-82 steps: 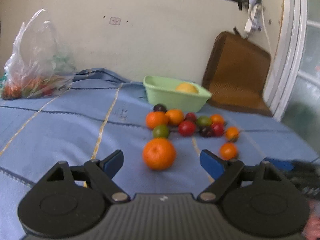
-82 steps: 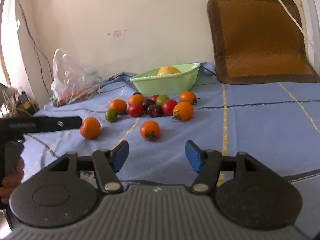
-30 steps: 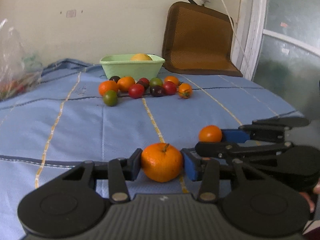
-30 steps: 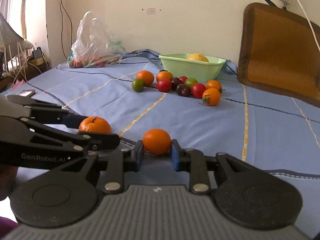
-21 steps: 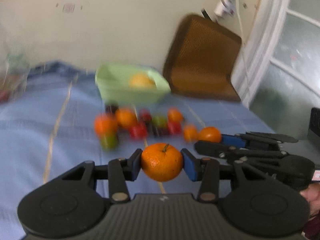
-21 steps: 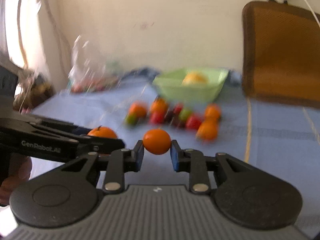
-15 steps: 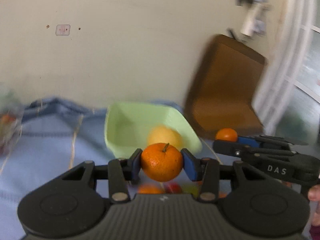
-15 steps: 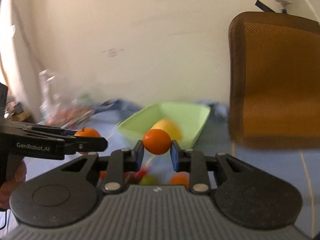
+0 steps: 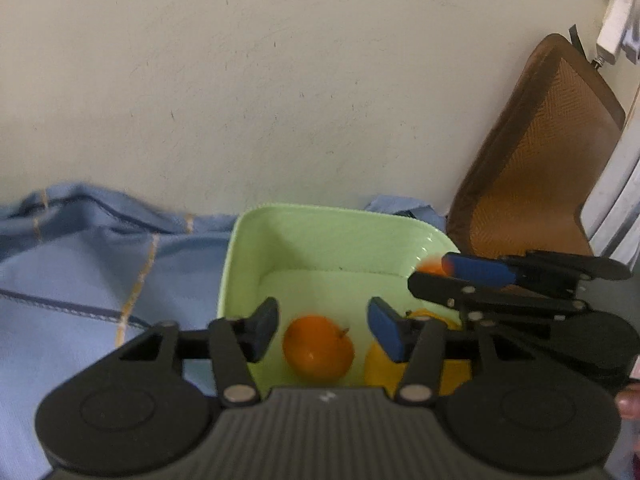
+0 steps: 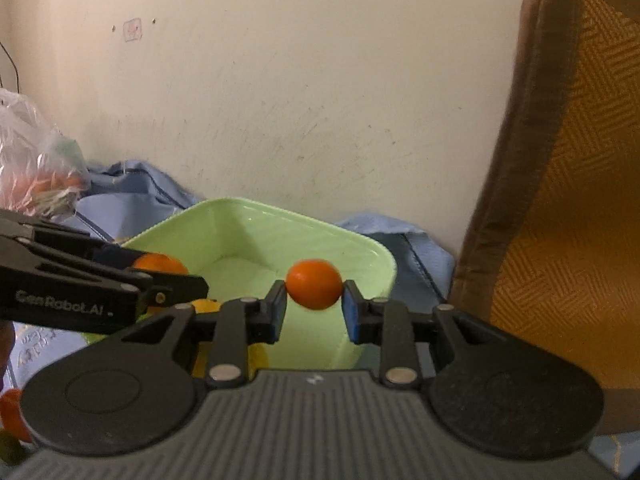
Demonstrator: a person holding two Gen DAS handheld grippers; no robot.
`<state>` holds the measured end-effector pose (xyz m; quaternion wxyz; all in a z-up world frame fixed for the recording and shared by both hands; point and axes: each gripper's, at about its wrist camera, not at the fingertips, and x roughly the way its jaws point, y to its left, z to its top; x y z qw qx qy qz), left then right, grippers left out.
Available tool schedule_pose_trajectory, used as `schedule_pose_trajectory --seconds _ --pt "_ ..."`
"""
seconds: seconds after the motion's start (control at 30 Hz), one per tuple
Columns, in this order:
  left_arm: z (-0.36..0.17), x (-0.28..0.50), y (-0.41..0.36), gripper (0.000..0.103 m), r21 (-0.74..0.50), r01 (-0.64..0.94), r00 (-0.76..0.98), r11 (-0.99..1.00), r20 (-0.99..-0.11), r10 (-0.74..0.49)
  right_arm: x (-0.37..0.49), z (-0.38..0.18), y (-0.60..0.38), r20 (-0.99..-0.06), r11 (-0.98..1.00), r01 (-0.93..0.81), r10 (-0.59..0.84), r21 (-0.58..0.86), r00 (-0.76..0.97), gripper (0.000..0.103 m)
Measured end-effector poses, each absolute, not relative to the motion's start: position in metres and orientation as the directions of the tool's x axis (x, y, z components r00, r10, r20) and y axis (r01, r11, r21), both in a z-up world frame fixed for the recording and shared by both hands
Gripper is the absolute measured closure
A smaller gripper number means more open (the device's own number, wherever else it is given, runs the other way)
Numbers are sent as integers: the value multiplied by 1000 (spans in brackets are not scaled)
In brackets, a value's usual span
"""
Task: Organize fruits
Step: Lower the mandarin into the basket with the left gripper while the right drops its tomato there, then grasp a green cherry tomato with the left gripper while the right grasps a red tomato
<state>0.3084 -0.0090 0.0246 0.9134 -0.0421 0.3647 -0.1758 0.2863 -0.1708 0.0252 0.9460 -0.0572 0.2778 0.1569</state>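
A light green bowl (image 9: 320,240) sits on the blue cloth against the wall; it also shows in the right wrist view (image 10: 248,240). My left gripper (image 9: 322,330) is open above the bowl, and the orange (image 9: 318,348) lies loose between its jaws, inside the bowl beside a yellow fruit (image 9: 376,364). My right gripper (image 10: 312,312) is over the bowl's right side with a small orange tomato (image 10: 314,284) between its pads; the pads look slightly parted. In the left wrist view the right gripper (image 9: 440,268) reaches over the bowl's right rim.
A brown woven chair back (image 10: 568,200) leans on the wall right of the bowl. A plastic bag of fruit (image 10: 36,168) lies at the far left. The blue cloth (image 9: 80,264) is bunched against the wall behind the bowl.
Both grippers carried their fruit from the cloth up over the bowl. My left gripper has opened and dropped the orange into the bowl. The right still has the tomato between its pads.
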Motion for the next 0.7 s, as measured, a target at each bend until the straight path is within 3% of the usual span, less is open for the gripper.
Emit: schedule_pose_trajectory --seconds 0.07,0.4,0.7 --pt "29 304 -6 40 -201 292 682 935 -641 -351 285 24 -172 -538 948 -319 261 -16 801 55" --pt "60 225 41 40 -315 284 722 905 -551 -418 227 48 -202 -487 951 -298 300 85 820 55" --pt "17 134 70 40 -346 215 727 913 -567 -386 99 19 -227 -446 942 -272 334 198 830 55"
